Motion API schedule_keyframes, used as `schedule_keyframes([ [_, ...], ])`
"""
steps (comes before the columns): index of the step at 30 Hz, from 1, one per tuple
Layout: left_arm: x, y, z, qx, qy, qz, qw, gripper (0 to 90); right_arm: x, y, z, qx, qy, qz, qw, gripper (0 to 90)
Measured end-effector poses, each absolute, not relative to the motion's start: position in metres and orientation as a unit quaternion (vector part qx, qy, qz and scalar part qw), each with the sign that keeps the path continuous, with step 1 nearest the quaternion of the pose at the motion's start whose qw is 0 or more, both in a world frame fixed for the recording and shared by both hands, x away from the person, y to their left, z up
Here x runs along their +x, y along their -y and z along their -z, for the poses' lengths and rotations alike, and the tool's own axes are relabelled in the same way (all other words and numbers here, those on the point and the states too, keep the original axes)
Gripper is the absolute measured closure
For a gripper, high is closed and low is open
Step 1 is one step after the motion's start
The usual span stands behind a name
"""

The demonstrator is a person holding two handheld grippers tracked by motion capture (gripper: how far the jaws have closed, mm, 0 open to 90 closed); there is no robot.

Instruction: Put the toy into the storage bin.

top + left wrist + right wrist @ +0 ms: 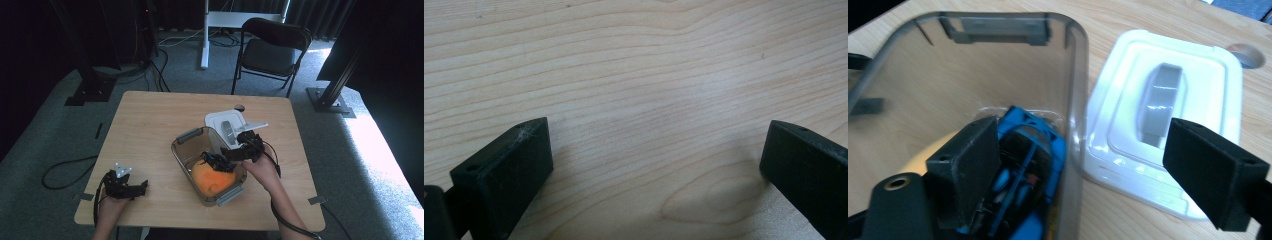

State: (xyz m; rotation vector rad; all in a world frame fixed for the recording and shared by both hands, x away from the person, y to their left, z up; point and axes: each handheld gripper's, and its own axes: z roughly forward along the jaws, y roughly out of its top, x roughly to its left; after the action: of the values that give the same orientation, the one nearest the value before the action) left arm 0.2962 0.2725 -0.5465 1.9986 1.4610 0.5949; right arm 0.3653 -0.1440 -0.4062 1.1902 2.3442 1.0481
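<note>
A clear grey-tinted container [181, 152] stands right of the table's middle, with an orange object [210, 181] on its floor. A blue and black toy car [218, 162] lies inside it. My right gripper [232, 152] hangs open over the container's right rim. In the right gripper view [1083, 145] one jaw is inside the container [1075, 75] beside the car [1035, 150], without pressing on it, and the other is outside over the white lid [1198, 90]. My left gripper [141, 187] rests at the table's front left, open [656, 150] over bare wood.
The white lid [225, 122] lies flat on the table just behind the container. A round cable hole [239, 107] sits near the table's [150, 120] far edge. A black folding chair [272, 50] stands on the carpet beyond the table.
</note>
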Motion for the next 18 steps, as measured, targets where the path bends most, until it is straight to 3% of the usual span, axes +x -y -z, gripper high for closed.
schedule_keyframes([
  [10,0.296,-0.272,0.547,0.750,-0.549,-0.223,0.293,0.9,0.368,0.160,0.412,0.435,-0.810,-0.364,0.148,12.9],
  [18,0.296,-0.272,0.547,0.750,-0.550,-0.223,0.293,0.9,0.375,0.182,0.424,0.458,-0.798,-0.342,0.192,20.1],
])
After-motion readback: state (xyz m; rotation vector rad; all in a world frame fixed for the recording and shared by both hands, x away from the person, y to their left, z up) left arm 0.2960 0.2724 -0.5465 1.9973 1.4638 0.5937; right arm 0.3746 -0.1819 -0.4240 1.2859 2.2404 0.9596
